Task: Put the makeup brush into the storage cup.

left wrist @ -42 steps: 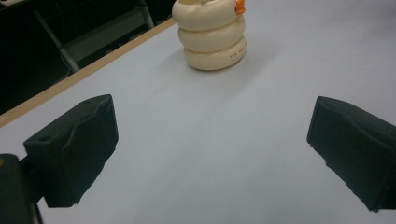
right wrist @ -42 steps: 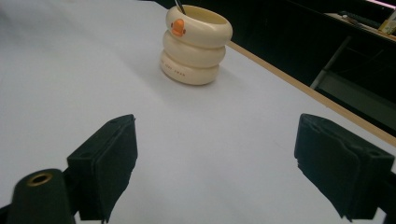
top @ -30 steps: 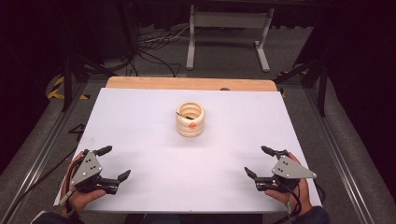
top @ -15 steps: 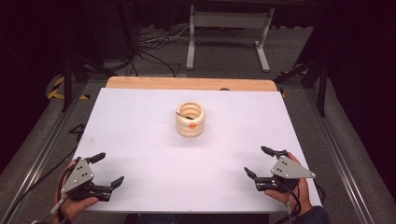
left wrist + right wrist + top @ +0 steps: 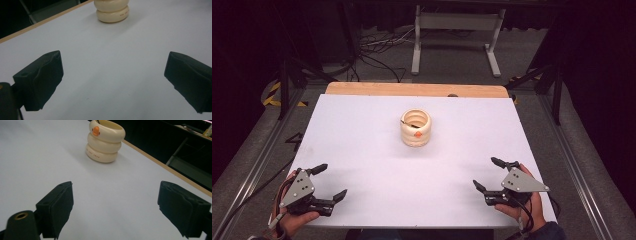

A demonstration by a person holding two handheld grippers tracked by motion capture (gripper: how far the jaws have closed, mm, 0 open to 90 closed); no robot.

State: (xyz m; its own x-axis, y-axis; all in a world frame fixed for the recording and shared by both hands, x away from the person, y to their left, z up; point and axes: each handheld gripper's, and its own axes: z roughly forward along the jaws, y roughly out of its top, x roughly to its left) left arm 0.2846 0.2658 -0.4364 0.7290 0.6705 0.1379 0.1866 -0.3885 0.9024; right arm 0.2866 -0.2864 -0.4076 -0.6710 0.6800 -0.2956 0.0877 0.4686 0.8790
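Observation:
A cream ribbed cup (image 5: 415, 128) with an orange beak mark stands upright near the middle of the white table (image 5: 362, 130); it also appears in the left gripper view as the cup (image 5: 112, 10) and in the right gripper view as the cup (image 5: 105, 141). My left gripper (image 5: 328, 181) rests at the front left corner, open, nothing between its jaws. My right gripper (image 5: 488, 173) sits at the front right, open and empty. Both are well short of the cup. The left gripper (image 5: 113, 80) and the right gripper (image 5: 116, 207) show jaws spread wide over bare table.
A wooden strip (image 5: 412, 89) runs along the table's far edge. Beyond it are a metal stand (image 5: 457, 30) and cables (image 5: 377, 47) on the dark floor. Rails flank both sides of the table.
My left gripper has drawn back toward the front left corner and a little outward. The right gripper and the cup have stayed put.

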